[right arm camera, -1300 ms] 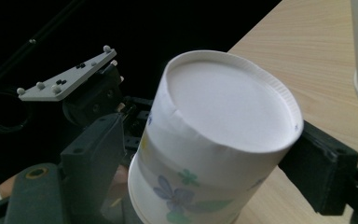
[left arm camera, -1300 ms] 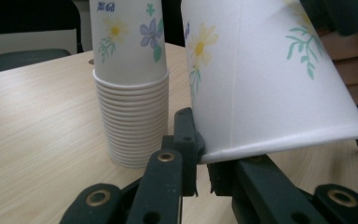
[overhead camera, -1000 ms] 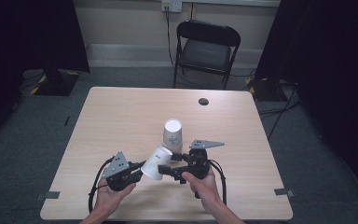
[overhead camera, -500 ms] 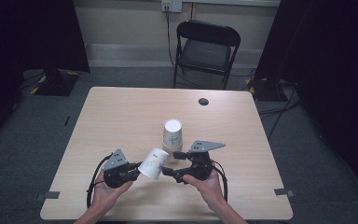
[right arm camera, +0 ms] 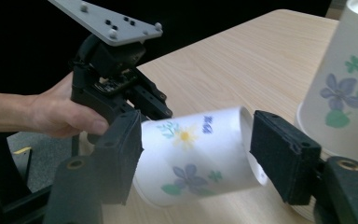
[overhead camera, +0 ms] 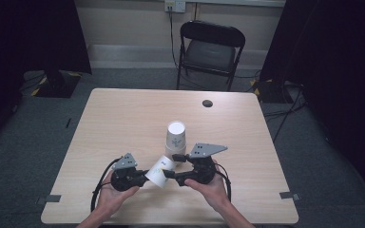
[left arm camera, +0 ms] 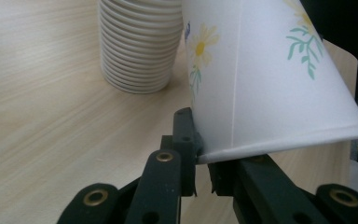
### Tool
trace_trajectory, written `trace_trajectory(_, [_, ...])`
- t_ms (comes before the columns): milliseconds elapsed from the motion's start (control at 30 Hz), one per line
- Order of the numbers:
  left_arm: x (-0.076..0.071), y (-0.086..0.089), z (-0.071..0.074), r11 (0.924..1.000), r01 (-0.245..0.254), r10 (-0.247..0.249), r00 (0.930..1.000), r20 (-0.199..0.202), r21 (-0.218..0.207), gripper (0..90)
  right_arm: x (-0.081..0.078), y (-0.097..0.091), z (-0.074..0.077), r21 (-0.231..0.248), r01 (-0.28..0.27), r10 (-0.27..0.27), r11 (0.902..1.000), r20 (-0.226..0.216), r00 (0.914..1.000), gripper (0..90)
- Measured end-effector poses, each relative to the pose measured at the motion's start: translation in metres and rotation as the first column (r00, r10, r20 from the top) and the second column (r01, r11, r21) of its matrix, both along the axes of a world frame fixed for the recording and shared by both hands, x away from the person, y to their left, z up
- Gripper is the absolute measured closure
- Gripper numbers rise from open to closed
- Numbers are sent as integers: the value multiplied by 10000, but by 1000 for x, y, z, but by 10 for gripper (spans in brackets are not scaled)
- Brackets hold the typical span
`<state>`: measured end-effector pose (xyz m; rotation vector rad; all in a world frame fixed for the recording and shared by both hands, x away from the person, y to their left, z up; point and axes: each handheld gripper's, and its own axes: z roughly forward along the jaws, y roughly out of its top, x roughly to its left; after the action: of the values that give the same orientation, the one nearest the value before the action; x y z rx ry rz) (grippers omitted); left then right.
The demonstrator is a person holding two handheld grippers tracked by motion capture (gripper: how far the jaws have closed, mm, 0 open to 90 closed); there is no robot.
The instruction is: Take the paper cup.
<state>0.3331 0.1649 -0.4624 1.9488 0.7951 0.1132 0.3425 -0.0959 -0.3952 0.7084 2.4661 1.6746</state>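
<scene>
One table (overhead camera: 123, 123) carries one stack (overhead camera: 176, 138) of cups, one loose cup (overhead camera: 159, 171) beside the stack, two grippers, left (overhead camera: 142, 178) and right (overhead camera: 171, 174), with one chair (overhead camera: 210, 53) beyond the table.

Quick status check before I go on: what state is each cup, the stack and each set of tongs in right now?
Single paper cup: tipped on its side, held off the table between the two tongs.
Cup stack: upside down, resting on the table, untouched.
Left tongs: shut on the single cup's rim.
Right tongs: open, jaws on either side of the cup, not yet clamped.
Folding chair: unfolded, unoccupied, behind the table.
</scene>
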Motion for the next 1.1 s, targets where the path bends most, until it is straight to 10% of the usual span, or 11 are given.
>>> trace_trajectory(467, [-4, -10, -2, 9966, 800, -792, 9962, -358, 219, 834, -1, 9, -10, -1105, -875, 936, 9900, 515, 9943, 476])
trace_trajectory(1100, [-1, 3, 1, 9956, 492, -544, 9964, -643, -799, 853, 5, 2, -18, -1445, -1425, 1483, 9792, 301, 9885, 404])
